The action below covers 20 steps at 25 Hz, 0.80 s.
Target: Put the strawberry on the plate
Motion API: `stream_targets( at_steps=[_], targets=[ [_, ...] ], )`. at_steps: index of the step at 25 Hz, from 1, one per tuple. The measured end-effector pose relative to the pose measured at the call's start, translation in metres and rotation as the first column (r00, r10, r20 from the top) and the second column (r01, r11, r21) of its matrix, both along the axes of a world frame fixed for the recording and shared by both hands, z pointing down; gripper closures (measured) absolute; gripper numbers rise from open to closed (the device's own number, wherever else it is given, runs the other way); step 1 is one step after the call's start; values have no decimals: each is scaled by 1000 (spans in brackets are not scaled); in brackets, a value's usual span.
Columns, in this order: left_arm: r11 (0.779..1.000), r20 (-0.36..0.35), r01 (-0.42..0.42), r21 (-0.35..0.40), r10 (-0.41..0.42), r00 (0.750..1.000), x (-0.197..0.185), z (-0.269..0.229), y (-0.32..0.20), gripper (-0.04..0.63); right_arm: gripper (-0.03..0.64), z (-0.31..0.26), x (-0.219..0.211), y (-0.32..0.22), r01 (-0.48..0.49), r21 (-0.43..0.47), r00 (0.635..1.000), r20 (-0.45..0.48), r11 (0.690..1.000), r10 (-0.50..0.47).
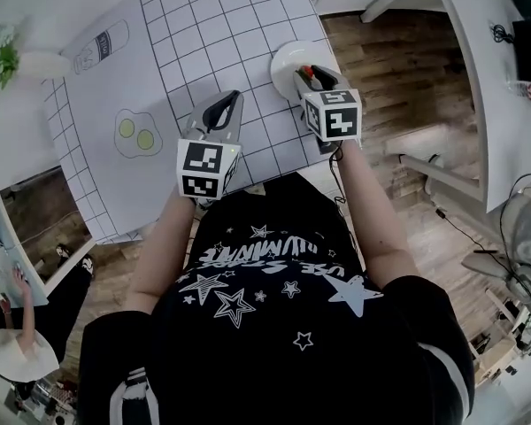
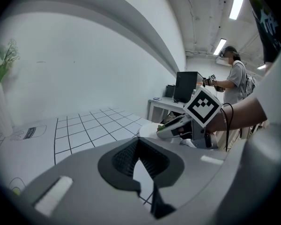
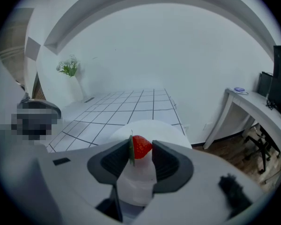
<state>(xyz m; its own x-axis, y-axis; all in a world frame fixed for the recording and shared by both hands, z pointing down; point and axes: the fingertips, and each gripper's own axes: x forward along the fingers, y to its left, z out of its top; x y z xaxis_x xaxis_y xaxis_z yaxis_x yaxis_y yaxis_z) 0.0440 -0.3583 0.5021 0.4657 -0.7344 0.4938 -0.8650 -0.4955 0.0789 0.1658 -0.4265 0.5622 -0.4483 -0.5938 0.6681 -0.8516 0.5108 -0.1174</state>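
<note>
Right gripper pinches the strawberry, judged soft, light and easily bruised, across its ends over the white plate, so a gentle hold seems advisable; left gripper is pressed together, empty.

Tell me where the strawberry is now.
Right gripper view, centre: the strawberry is clamped in the right tool, just over the white plate.

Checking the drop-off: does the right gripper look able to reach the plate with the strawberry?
Probably yes. The right gripper, shut on the strawberry, is over the white plate with nothing between them, and the left gripper is off to the side.
</note>
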Motion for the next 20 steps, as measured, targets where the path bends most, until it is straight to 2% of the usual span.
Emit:
stream_targets(
  at_steps=[8, 15, 20],
  targets=[
    [1000, -18, 3, 20, -2, 1000, -8, -2, 6, 586, 445, -2, -6, 3, 16, -20, 999, -46, 1000, -17],
    [998, -25, -14, 61, 15, 1000, -29, -20, 18, 586, 437, -22, 1, 12, -52, 16, 995, -86, 999, 53],
    [997, -37, -12, 82, 15, 999, -54, -30, 34, 586, 437, -42, -1, 29, -109, 61, 991, -69, 992, 113]
  ],
)
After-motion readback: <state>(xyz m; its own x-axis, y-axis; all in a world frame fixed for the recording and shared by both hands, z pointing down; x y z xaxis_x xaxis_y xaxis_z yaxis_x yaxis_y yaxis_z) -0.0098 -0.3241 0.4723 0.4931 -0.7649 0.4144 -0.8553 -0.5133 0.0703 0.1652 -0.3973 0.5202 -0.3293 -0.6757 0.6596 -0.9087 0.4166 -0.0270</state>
